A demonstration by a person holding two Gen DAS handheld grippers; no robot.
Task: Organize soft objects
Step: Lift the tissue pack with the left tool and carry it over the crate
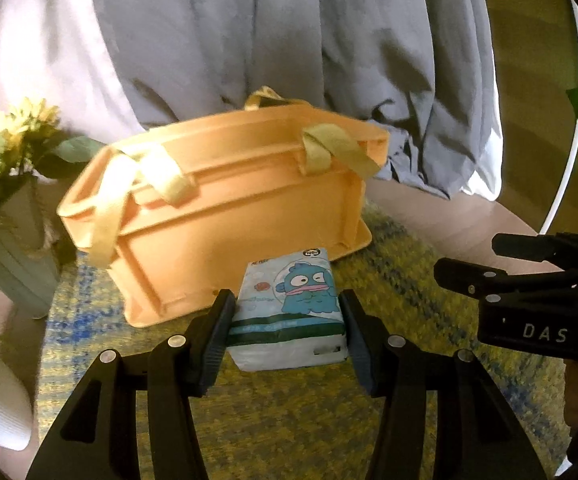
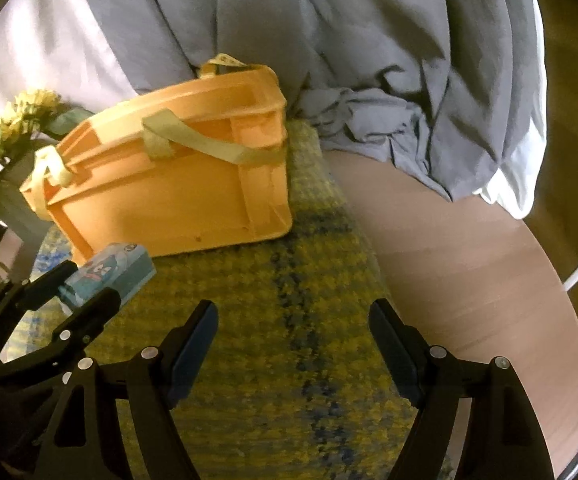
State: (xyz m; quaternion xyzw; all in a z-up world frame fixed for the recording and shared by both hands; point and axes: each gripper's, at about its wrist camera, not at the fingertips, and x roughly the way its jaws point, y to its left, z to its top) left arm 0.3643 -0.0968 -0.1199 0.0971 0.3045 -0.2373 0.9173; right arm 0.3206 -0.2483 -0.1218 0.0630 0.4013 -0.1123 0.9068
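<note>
A tissue pack (image 1: 289, 312) with a blue cartoon fish on it sits between the fingers of my left gripper (image 1: 287, 308), which is shut on it just above the yellow-blue mat (image 1: 289, 420). It also shows in the right wrist view (image 2: 109, 272), held in the left gripper (image 2: 85, 284). An orange basket (image 1: 225, 216) with pale yellow straps stands on the mat right behind the pack; it also shows in the right wrist view (image 2: 169, 184). My right gripper (image 2: 293, 312) is open and empty over the mat, to the right of the pack, and shows in the left wrist view (image 1: 469, 264).
A grey and white bedsheet (image 1: 289, 40) hangs behind the basket. A grey vase with yellow flowers (image 1: 13, 208) stands at the left of the basket. The round wooden table (image 2: 469, 272) has its edge at the right.
</note>
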